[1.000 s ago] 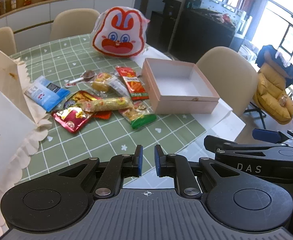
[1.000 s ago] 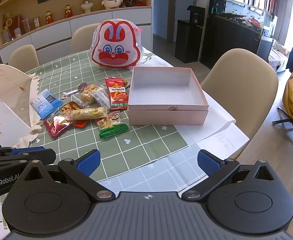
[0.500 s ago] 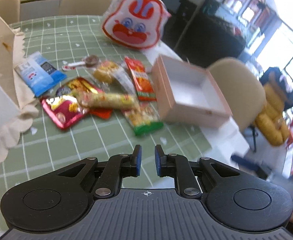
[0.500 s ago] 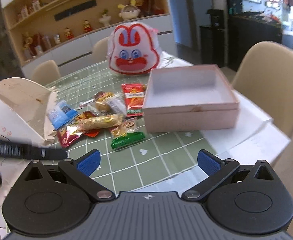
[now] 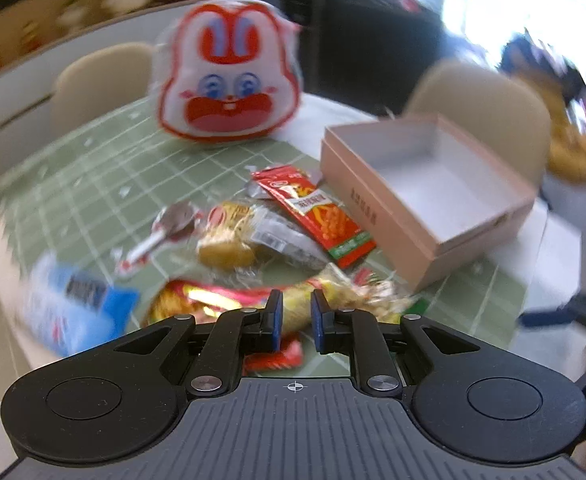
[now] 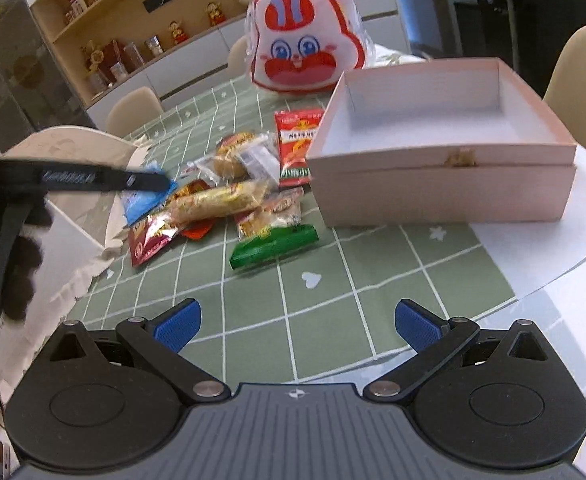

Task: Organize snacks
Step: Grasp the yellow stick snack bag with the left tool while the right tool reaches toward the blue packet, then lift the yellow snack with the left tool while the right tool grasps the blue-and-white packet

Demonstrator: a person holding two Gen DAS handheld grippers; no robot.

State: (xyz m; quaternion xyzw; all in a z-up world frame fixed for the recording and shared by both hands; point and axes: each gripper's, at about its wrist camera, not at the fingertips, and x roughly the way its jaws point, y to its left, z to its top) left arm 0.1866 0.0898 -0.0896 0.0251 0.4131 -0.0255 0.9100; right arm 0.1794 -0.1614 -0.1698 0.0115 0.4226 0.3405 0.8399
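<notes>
Several wrapped snacks lie in a pile on the green checked tablecloth [image 6: 333,304]: a long yellow bar [image 6: 221,200], a red pack [image 5: 317,212], a green-ended pack [image 6: 273,244] and a blue pack [image 5: 69,300]. An open pink box [image 6: 441,196] stands empty to their right. My left gripper [image 5: 297,304] hovers just over the yellow bar [image 5: 353,300]; its jaws are opening by a narrow gap and nothing is gripped. The right gripper [image 6: 297,320] is wide open above bare cloth, in front of the pile and box.
A rabbit-face bag [image 6: 305,40] stands behind the snacks. A white paper bag [image 6: 73,148] sits at the left edge, where a dark-gloved hand [image 6: 21,264] holds the left gripper [image 6: 93,178]. Beige chairs [image 5: 105,76] ring the table; a white sheet [image 6: 553,292] lies under the box.
The left gripper has swept forward and down over the snack pile, its view now blurred, and its gap is slightly wider. The right gripper has sunk closer to the table.
</notes>
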